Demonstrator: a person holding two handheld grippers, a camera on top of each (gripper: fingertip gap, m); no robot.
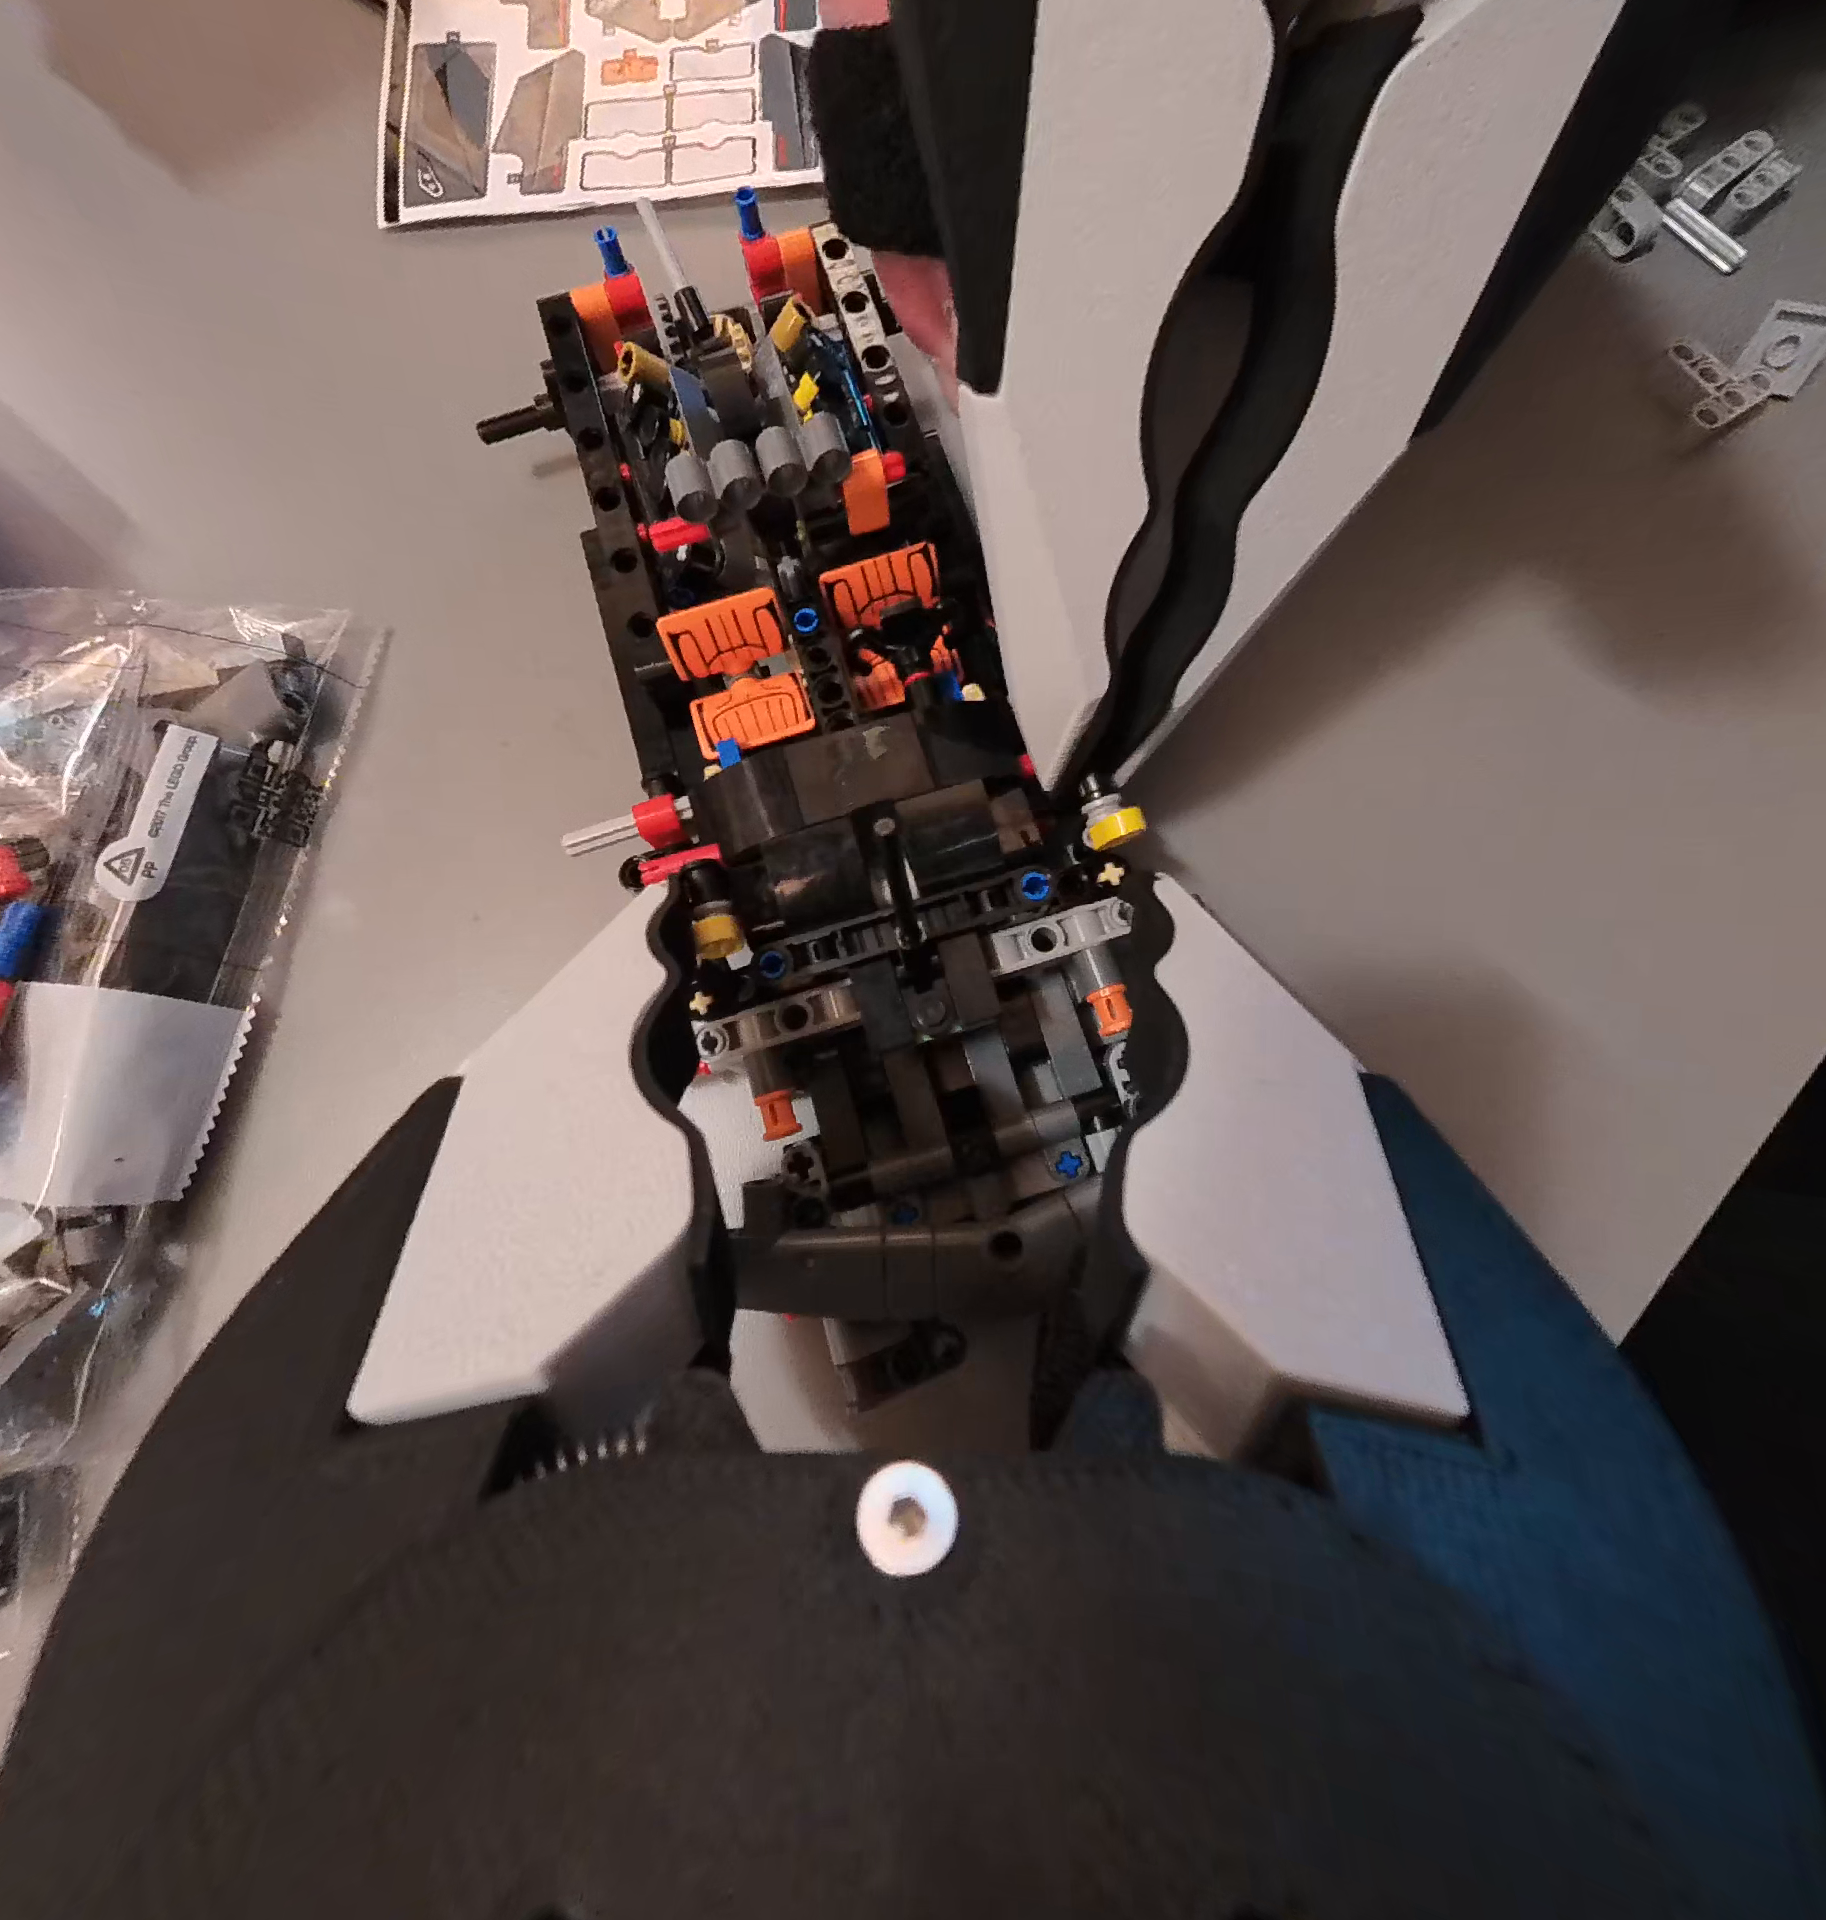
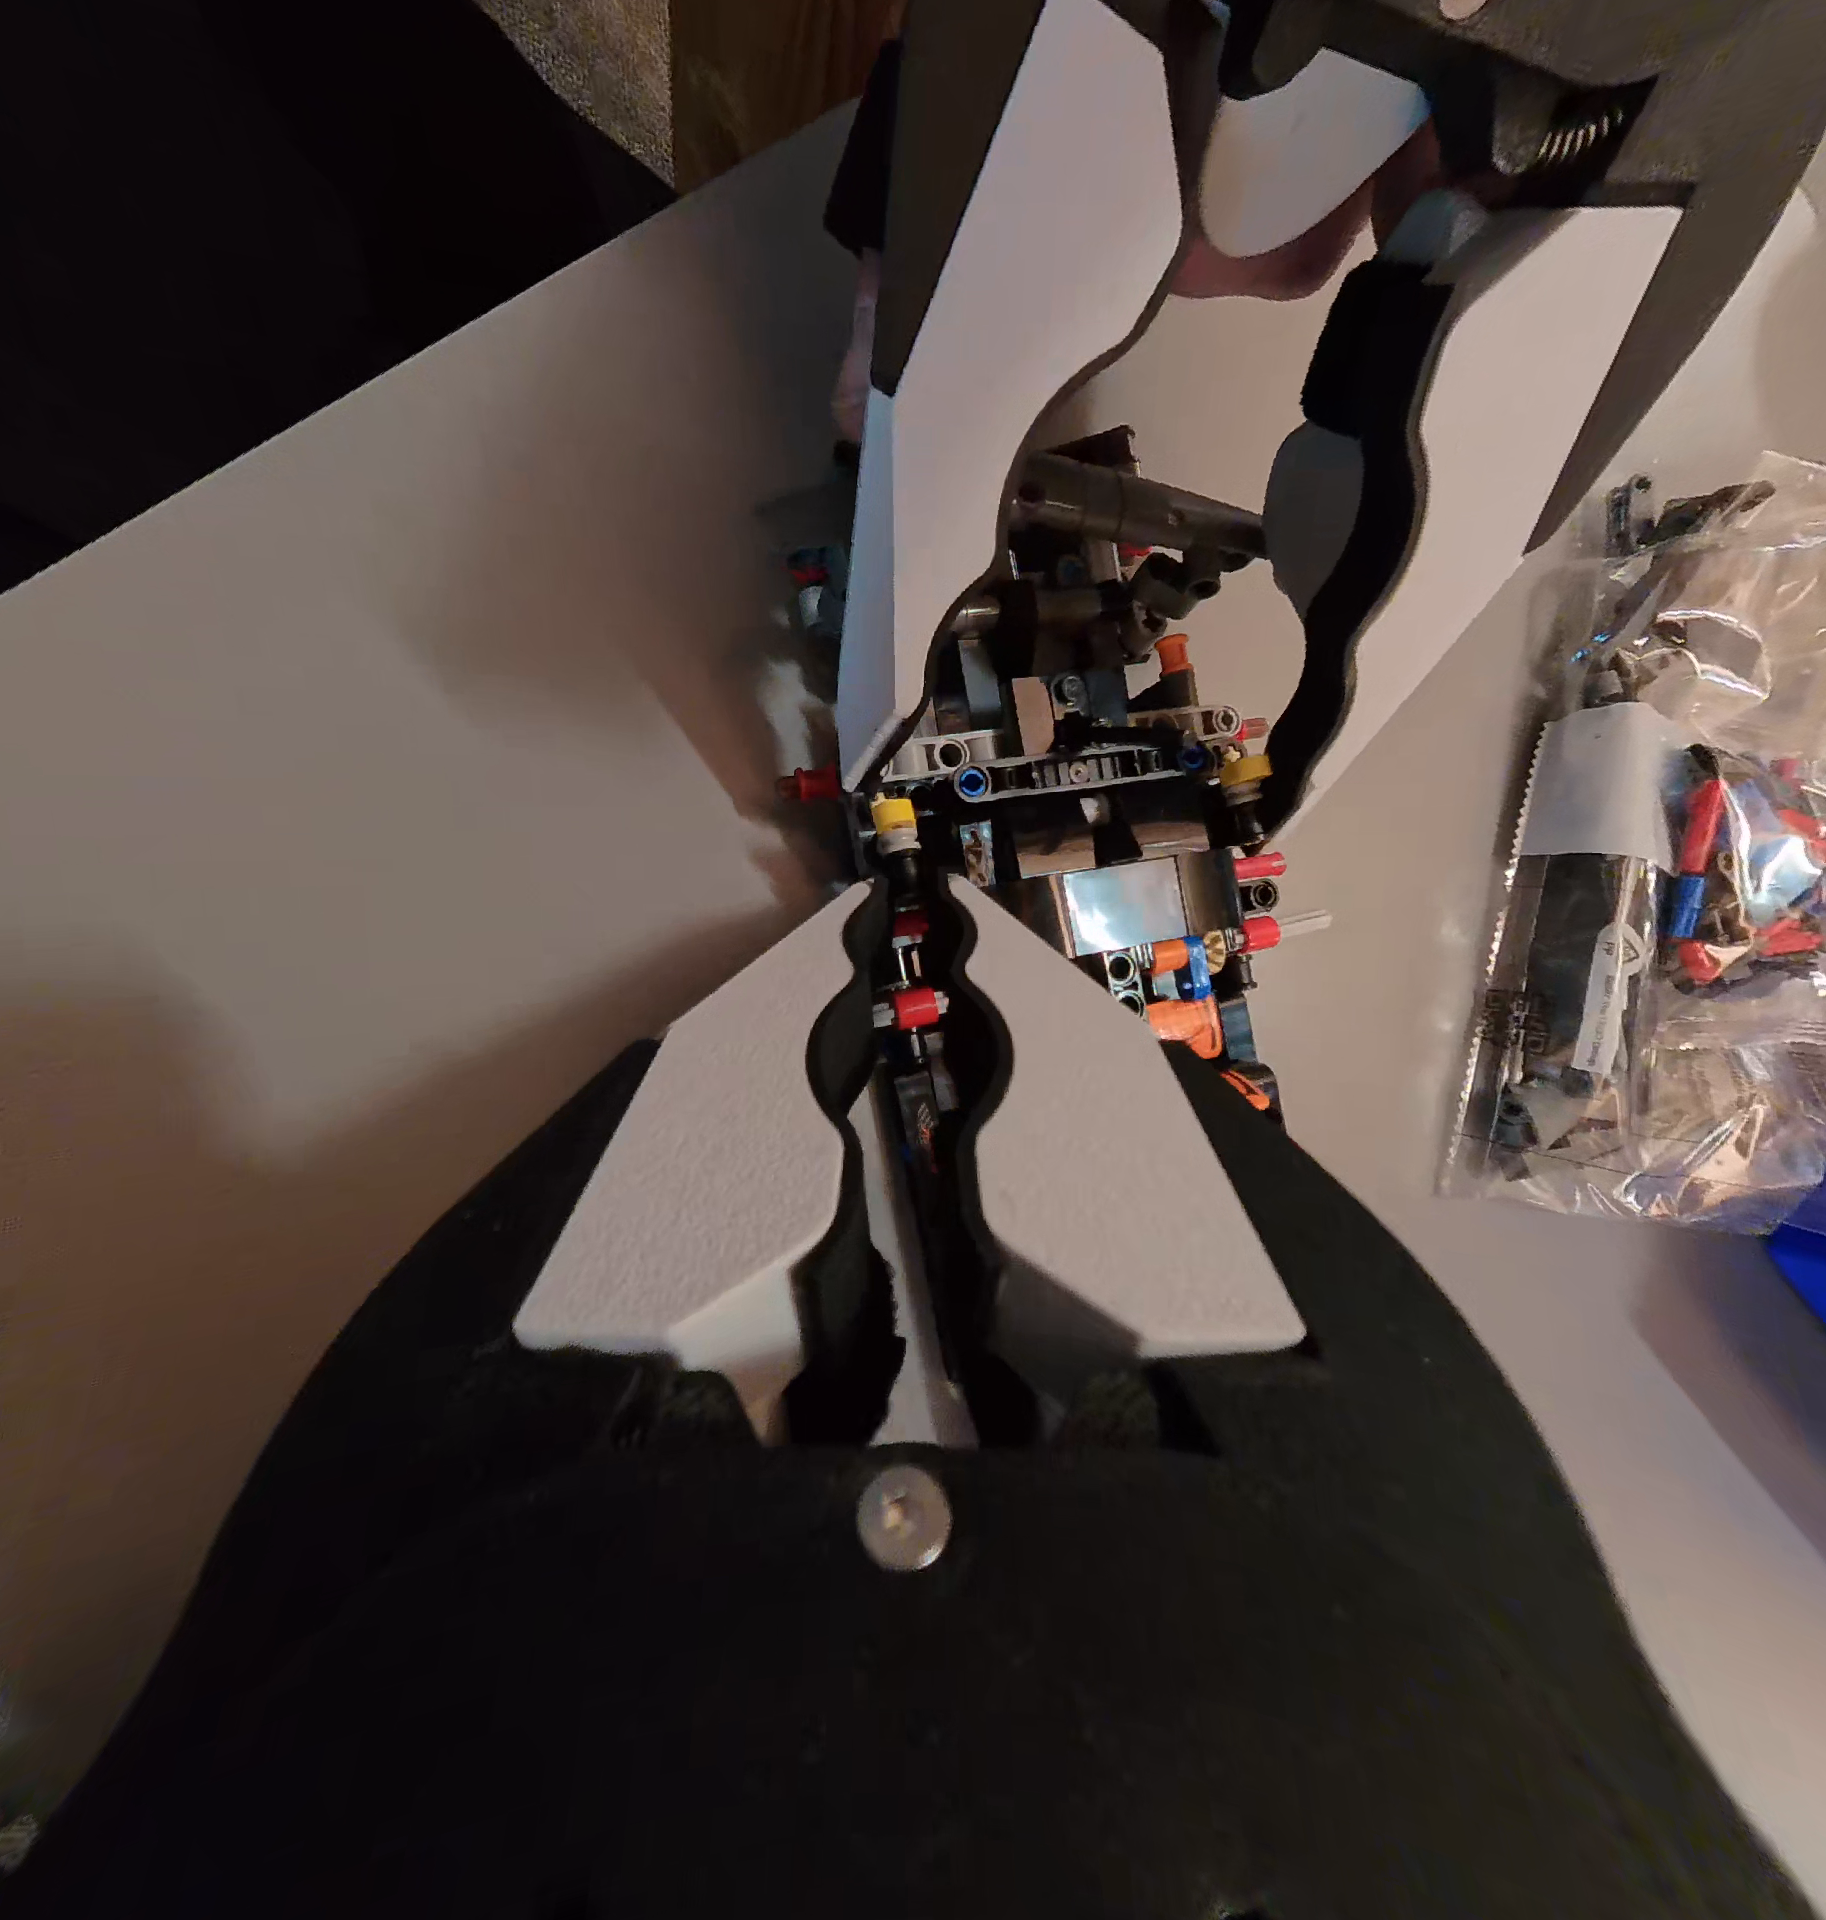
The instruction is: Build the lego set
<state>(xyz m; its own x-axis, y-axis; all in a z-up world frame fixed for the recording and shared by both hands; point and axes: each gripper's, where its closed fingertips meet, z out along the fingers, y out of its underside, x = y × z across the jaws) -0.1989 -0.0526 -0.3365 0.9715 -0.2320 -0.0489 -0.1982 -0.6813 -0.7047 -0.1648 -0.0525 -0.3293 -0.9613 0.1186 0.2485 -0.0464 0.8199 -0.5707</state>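
Note:
A long black lego car chassis [image 1: 784,644] with orange seats and grey cylinders lies on the white table, and also shows in the right wrist view [image 2: 1096,831]. My left gripper [image 1: 904,904] is shut on its near end, one finger on each side; it shows from above in the right wrist view [image 2: 1065,800]. My right gripper [image 2: 914,888] is shut on a short black axle with a yellow bush [image 2: 893,814] at a chassis corner. It reaches in from the upper right in the left wrist view [image 1: 1096,784], just above the yellow bush [image 1: 1115,828].
A clear bag of loose parts [image 1: 109,883] lies left of the chassis, also seen in the right wrist view [image 2: 1667,883]. A printed sheet [image 1: 597,104] lies beyond the chassis. Loose grey pieces [image 1: 1698,187] lie at the far right. The table edge [image 2: 369,405] runs nearby. My two grippers' fingertips are within a few centimetres of each other.

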